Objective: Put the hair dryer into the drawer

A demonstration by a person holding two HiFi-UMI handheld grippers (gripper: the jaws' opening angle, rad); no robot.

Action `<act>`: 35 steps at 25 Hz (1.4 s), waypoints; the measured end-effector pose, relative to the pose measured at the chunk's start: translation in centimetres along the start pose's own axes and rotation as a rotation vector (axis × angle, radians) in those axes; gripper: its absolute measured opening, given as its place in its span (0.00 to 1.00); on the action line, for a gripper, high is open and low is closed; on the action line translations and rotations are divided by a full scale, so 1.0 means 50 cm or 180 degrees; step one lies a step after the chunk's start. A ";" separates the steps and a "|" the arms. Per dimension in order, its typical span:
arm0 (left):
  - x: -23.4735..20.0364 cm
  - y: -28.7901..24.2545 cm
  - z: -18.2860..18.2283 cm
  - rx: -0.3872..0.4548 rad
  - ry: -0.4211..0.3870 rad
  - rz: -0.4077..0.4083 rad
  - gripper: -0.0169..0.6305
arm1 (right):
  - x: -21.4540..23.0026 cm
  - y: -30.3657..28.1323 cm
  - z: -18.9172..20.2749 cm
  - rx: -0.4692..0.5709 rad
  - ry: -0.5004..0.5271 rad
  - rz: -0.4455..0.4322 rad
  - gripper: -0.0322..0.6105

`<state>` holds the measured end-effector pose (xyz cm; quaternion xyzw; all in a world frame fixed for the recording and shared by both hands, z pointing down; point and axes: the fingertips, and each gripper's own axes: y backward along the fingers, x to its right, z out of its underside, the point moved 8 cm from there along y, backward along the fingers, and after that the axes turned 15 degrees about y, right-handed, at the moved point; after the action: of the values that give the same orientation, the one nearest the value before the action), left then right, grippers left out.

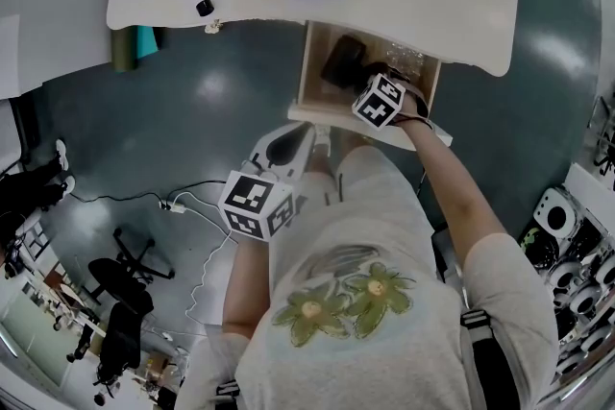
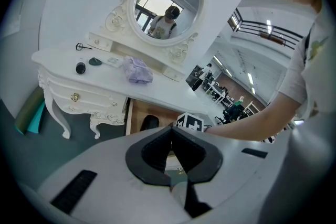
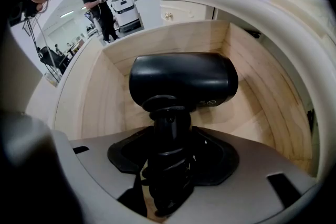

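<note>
The right gripper (image 3: 170, 157) has its jaws clenched on the handle of the hair dryer (image 3: 184, 81), whose barrel lies crosswise just beyond them, inside the open wooden drawer (image 3: 257, 81). It is matte black and stubby, with a ribbed handle (the pale print on the barrel is too small to read). The left gripper (image 2: 171, 136) has its jaws pressed together on nothing.

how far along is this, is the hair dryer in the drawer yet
Done: the drawer stands open and the hair dryer is down between its wooden walls. In hand: the right gripper has its jaws shut on the dryer's handle; whether the dryer rests on the drawer floor cannot be told. To do: let go and pull out. The left gripper, jaws together and empty, hangs back from the drawer.
</note>
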<state>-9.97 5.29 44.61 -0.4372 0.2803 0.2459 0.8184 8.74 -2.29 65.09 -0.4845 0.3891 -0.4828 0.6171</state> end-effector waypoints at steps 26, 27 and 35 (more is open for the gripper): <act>0.071 -0.014 -0.038 0.0036 -0.0389 0.0376 0.04 | 0.007 0.194 -0.027 0.0588 -0.0334 0.0515 0.38; 0.076 -0.015 -0.042 0.0041 -0.0418 0.0401 0.04 | 0.005 0.206 -0.029 0.0654 -0.0399 0.0536 0.37; 0.109 -0.014 -0.071 0.0058 -0.0607 0.0560 0.04 | -0.018 0.323 -0.047 0.1193 -0.0777 0.0772 0.14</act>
<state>-6.46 2.78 39.74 -0.3781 0.2407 0.3548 0.8205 9.83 -0.93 48.84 -0.3660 0.2707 -0.4069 0.7920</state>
